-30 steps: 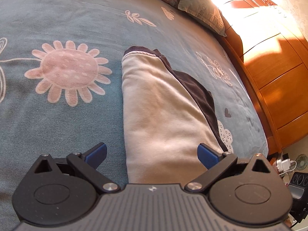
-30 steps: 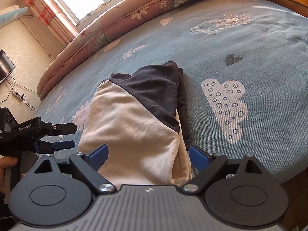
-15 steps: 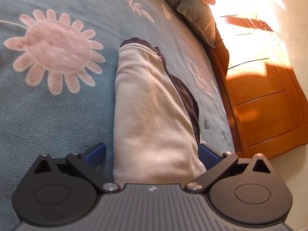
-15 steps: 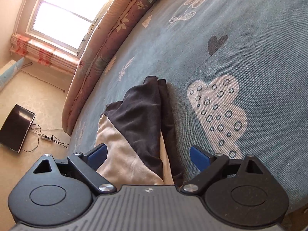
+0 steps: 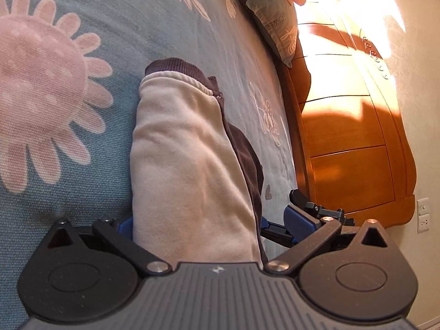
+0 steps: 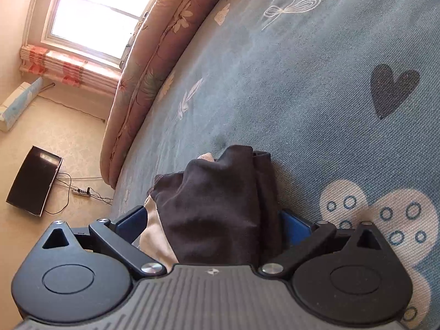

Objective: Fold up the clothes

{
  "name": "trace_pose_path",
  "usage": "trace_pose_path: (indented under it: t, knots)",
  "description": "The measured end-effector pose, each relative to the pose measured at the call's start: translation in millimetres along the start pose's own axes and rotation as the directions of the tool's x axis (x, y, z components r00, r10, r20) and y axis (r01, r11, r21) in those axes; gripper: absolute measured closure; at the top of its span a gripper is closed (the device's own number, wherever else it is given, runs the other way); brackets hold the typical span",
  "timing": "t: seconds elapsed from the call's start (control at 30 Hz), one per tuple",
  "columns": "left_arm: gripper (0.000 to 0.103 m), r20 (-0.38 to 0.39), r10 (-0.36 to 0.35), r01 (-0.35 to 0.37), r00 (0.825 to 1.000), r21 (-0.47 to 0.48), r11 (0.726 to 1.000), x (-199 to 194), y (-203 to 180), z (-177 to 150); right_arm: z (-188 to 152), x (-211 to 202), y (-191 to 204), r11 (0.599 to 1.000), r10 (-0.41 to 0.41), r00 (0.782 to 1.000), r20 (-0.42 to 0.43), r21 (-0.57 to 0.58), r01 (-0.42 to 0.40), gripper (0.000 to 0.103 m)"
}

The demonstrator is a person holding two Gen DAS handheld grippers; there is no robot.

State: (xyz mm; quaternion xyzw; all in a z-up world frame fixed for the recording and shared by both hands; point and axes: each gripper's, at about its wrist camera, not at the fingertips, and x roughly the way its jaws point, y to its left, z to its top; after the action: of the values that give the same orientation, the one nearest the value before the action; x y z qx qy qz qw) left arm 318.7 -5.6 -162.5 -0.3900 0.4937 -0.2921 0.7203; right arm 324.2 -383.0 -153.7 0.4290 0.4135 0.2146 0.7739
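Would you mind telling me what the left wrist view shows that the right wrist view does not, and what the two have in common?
Only the left wrist view shows the wooden headboard, a pillow, the pink flower print, wall sockets and the right gripper alongside. Only the right wrist view shows the window, a dark flat device and power strip on the floor, and the heart and cloud prints. Both show the folded cream-and-dark garment lying on the blue bedspread between open fingers.
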Motion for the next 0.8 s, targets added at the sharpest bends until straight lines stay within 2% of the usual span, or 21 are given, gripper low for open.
trace_pose_path:
  t: [0.17, 0.3, 0.4, 0.57, 0.67, 0.8]
  knots:
    - [0.001, -0.015, -0.012, 0.012, 1.000, 0.017, 1.000, -17, 2, -24, -22, -18, -4, 0.999, 0.050, 0.997, -0.053, -0.002, -0.050, 0.000]
    - [0.001, -0.016, -0.009, 0.010, 1.000, 0.087, 0.996, -26, -1, -37, -45, -35, -12, 0.992, 0.119, 0.987, -0.104, 0.050, -0.115, 0.000]
    - [0.001, -0.026, 0.004, -0.002, 1.000, 0.095, 0.995, -21, -3, -28, -41, -31, -12, 0.991, 0.134, 0.985, -0.105, 0.046, -0.129, 0.000]
    - [0.001, -0.020, -0.023, 0.023, 1.000, -0.005, 1.000, -9, 0, 2, -17, -2, -1, 0.993, 0.119, 0.987, -0.106, 0.018, -0.117, 0.000]
    - [0.001, -0.028, -0.035, 0.035, 0.999, -0.004, 0.999, -11, 1, 2, -13, 5, 3, 0.995, 0.100, 0.986, -0.133, -0.004, -0.102, 0.000]
    - [0.001, -0.043, -0.035, 0.036, 0.998, 0.011, 0.999, -13, 3, 1, -26, -9, -4, 0.987, 0.164, 0.973, -0.165, 0.026, -0.162, 0.000]
